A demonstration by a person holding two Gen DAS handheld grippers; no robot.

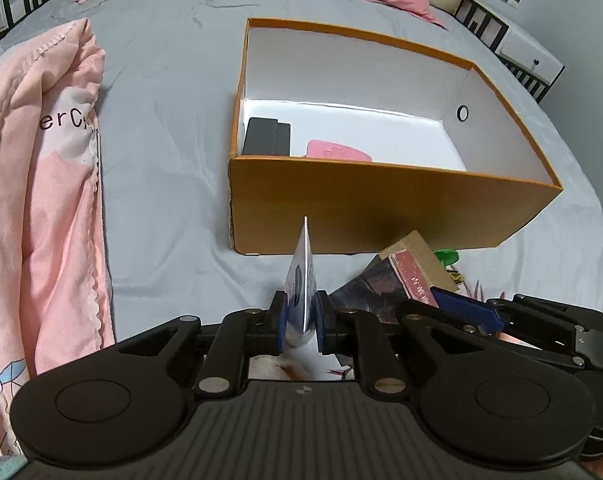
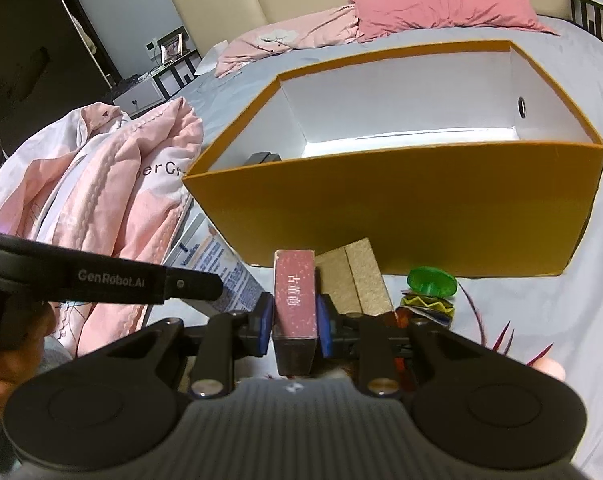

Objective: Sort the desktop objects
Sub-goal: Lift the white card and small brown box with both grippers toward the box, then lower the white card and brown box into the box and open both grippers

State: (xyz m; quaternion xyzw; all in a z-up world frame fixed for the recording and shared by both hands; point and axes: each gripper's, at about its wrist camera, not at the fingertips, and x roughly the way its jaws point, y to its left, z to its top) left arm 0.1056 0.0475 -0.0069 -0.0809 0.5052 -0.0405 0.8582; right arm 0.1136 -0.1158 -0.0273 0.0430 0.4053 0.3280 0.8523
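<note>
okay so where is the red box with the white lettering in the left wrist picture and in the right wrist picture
Left wrist view: the red box sits at lower right, clamped by the right gripper, below the orange box's near wall.
Right wrist view: the red box stands at bottom centre, clamped in the right gripper.
Shared landmark: the orange box, open-topped, lies just beyond it in both.

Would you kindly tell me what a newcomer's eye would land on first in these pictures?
The big orange box on the grey bedsheet dominates, open-topped, with a black case inside. In front of it, the left hand-held gripper pinches a thin silvery packet, and the right hand-held gripper clamps a red box.
</note>
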